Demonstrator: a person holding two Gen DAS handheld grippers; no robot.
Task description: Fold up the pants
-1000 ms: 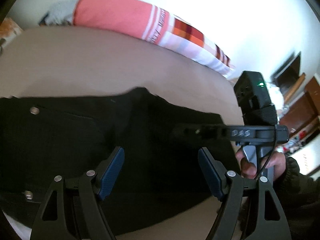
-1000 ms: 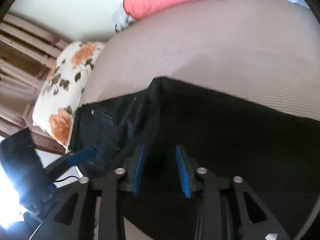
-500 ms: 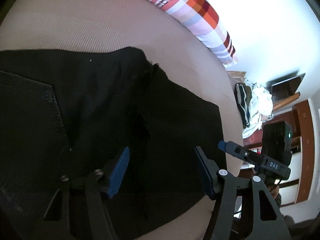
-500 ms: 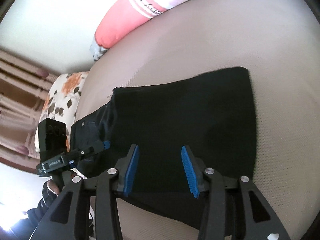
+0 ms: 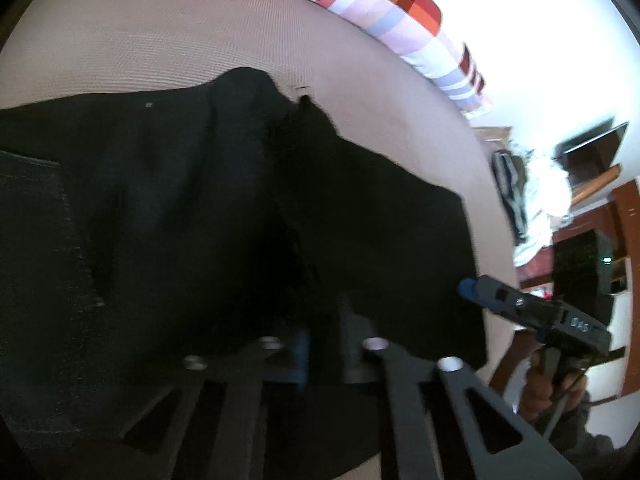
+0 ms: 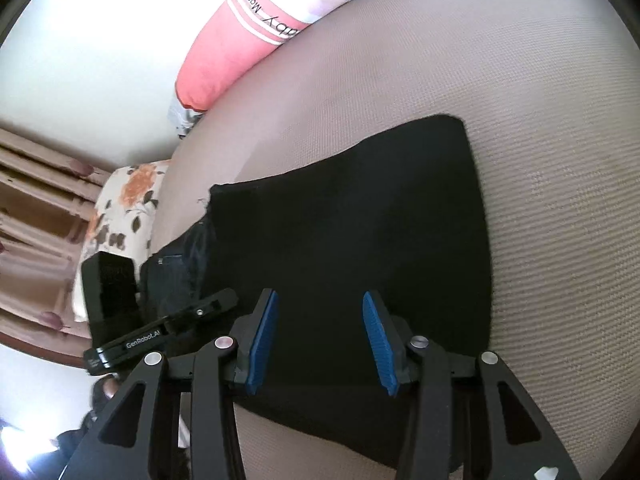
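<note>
Pants lie flat on the beige bed cover, black, already doubled over at least once by the look of it. Long axis runs roughly 9 to 3 o'clock in the left wrist view: pocket/waist end off at 9, free folded edge out at 3. Key relation for what we judge comes next: both tools sit along the near long edge, cloth spreading away toward 12 from each. We read the left gripper as clenched; its jaws have just been closing and the pads meet over dark fabric at the near edge, so we take it as pinching the pants, tho blur and dark cloth keep us from seeing the pinch itself. Right gripper hangs w/ blue pads apart, black cloth showing between and beneath them, pads not pressing anything we can see; released, nothing held. In the left wrist view the right tool shows at about 3 o'clock, tip just beside the cloth's far-right edge; in the right wrist view the left tool lies at 9. So left hand is nearer the waist end, right hand nearer the free end. From the right tool the folded edge runs 12 to 5 o'clock, close by. Pink striped pillow at 12, well apart. Floral pillow at 9, beyond the waist end.
</note>
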